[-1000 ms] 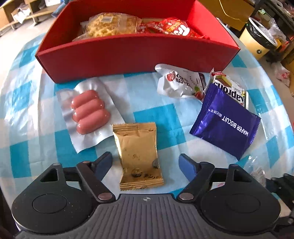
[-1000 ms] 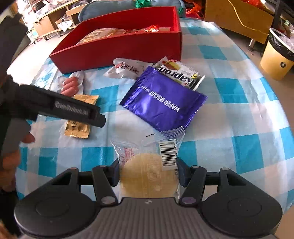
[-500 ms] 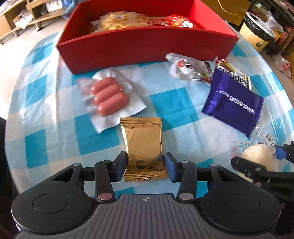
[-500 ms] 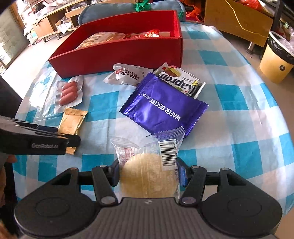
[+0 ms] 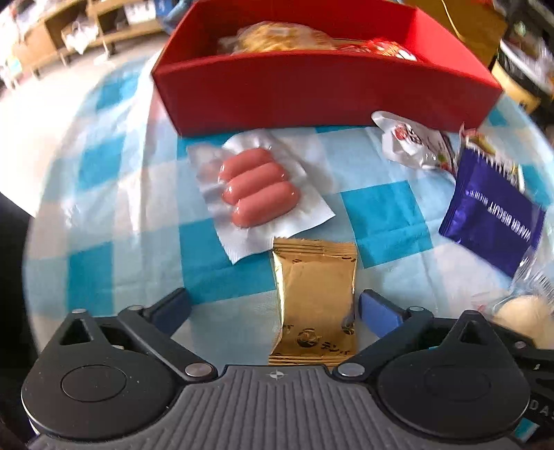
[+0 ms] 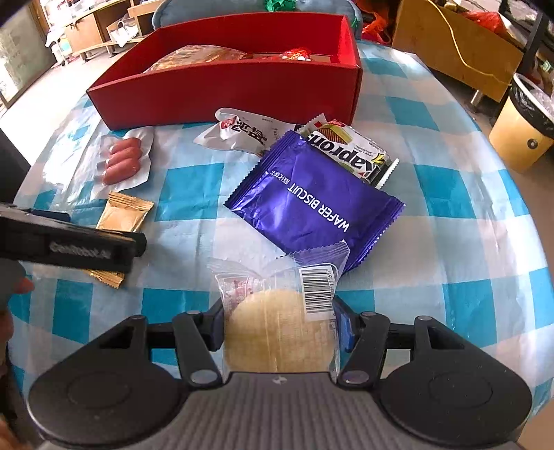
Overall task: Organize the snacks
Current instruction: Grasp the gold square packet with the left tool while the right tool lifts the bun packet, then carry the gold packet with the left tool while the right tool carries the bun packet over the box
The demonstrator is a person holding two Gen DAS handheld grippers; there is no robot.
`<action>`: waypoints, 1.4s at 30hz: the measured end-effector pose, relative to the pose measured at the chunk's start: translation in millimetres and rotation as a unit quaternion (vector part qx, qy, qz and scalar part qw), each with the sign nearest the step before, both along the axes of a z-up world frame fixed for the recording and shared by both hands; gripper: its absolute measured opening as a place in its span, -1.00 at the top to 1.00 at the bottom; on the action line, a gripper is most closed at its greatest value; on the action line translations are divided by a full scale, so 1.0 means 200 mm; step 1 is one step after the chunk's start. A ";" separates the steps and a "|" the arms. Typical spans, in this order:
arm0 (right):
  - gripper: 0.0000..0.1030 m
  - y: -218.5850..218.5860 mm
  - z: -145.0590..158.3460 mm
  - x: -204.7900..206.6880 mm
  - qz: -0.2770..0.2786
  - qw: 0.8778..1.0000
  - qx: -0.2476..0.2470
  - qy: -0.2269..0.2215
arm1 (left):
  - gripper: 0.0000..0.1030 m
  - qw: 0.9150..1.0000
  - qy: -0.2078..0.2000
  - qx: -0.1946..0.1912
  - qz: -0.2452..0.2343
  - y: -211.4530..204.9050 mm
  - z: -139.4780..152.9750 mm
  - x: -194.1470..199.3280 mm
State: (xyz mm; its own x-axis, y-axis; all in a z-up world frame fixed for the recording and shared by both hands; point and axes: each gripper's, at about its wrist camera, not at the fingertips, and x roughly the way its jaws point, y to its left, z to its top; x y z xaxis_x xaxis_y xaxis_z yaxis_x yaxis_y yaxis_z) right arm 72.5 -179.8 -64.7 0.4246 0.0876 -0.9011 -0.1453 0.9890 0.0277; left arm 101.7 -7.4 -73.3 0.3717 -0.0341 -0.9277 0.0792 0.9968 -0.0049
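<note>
Claw [image 6: 278,323] grips cake [image 6: 278,341] (right side).

Sunlit room: wooden shelving [image 6: 86,31], yellow bin [image 6: 523,128], pale floor [image 6: 52,93].

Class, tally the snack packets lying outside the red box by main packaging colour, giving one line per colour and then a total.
Gold: 1, the gold packet
Purple: 1, the wafer biscuit pack
White: 2, the white pouch and the Kapron pack
Clear: 2, the sausage pack and the round cake
Total: 6
</note>
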 end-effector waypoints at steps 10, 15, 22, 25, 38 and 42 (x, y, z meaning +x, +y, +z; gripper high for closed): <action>-0.95 0.02 -0.07 0.00 0.012 0.999 -0.025 0.027 | -1.00 0.999 -0.018 0.004 -0.041 -0.05 -0.01 -0.03; -0.91 -0.02 -0.05 0.01 0.001 1.000 -0.005 0.029 | -1.00 0.998 -0.031 0.006 -0.045 -0.07 -0.02 -0.04; -0.17 -0.04 0.00 -0.04 0.007 1.000 -0.025 -0.001 | -1.00 0.998 -0.037 0.006 -0.050 -0.08 0.00 -0.08; -0.06 -0.05 0.01 -0.05 0.001 1.000 -0.016 -0.006 | -0.98 0.998 -0.034 0.003 -0.047 -0.09 0.00 -0.08; -0.05 -0.06 0.15 -0.08 -0.010 0.998 0.009 -0.056 | 0.10 0.999 -0.021 -0.025 -0.028 -0.03 0.08 -0.12; -0.05 -0.05 0.18 -0.07 -0.009 0.998 0.017 -0.067 | 0.10 0.999 -0.029 -0.028 -0.028 -0.03 0.12 -0.13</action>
